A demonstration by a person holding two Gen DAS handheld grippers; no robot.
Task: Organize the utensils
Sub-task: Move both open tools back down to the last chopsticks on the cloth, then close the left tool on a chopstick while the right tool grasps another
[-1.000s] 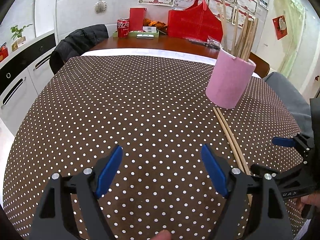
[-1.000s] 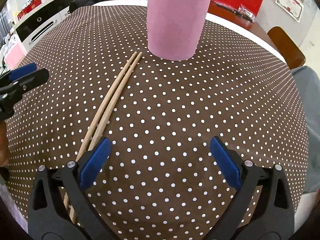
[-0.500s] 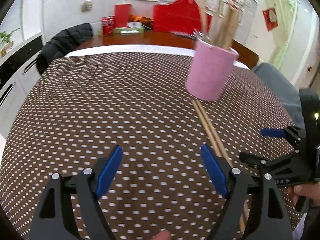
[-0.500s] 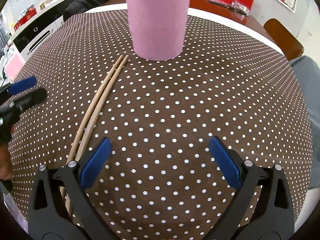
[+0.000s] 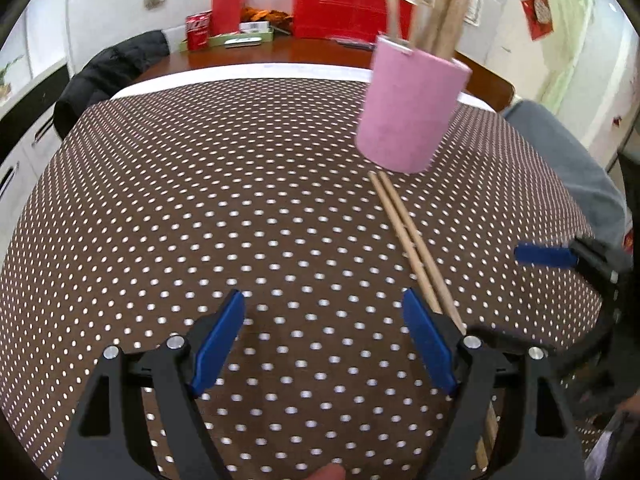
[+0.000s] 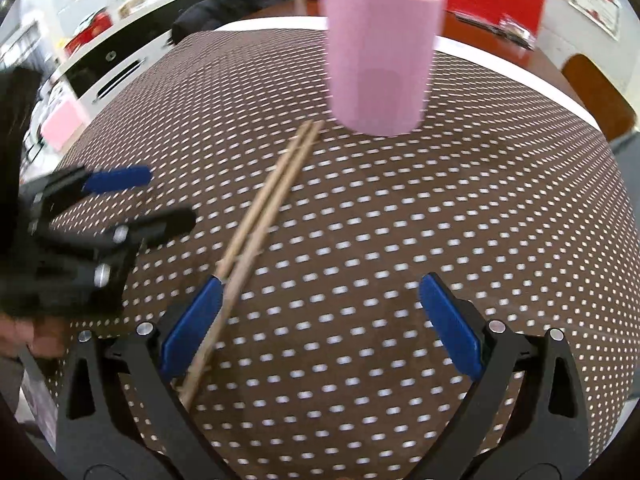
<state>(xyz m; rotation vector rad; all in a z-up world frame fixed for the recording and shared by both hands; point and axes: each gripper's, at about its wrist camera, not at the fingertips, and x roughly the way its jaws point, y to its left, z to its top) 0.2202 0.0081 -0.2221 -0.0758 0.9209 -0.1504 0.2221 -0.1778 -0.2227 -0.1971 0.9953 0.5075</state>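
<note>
Pair of wooden chopsticks [image 6: 267, 216] lies flat on brown polka-dot tablecloth [image 6: 460, 208], tips near pink cylindrical holder [image 6: 380, 60]. Right gripper [image 6: 320, 316] wide open, empty, left finger touching the sticks. Left gripper [image 5: 324, 332] wide open, empty, just left of them.

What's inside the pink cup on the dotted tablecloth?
Several wooden chopsticks stand in the pink cup, upper ends sticking out. Its opaque wall hides their lower ends and anything else inside.

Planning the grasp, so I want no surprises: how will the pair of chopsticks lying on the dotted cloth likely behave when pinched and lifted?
The chopsticks look like thin, straight wood, so probably stiff and light. Being slim and loose side by side, they may roll apart or one may slip out. Lying flat on the tablecloth, they leave little room under them for the open right gripper.
</note>
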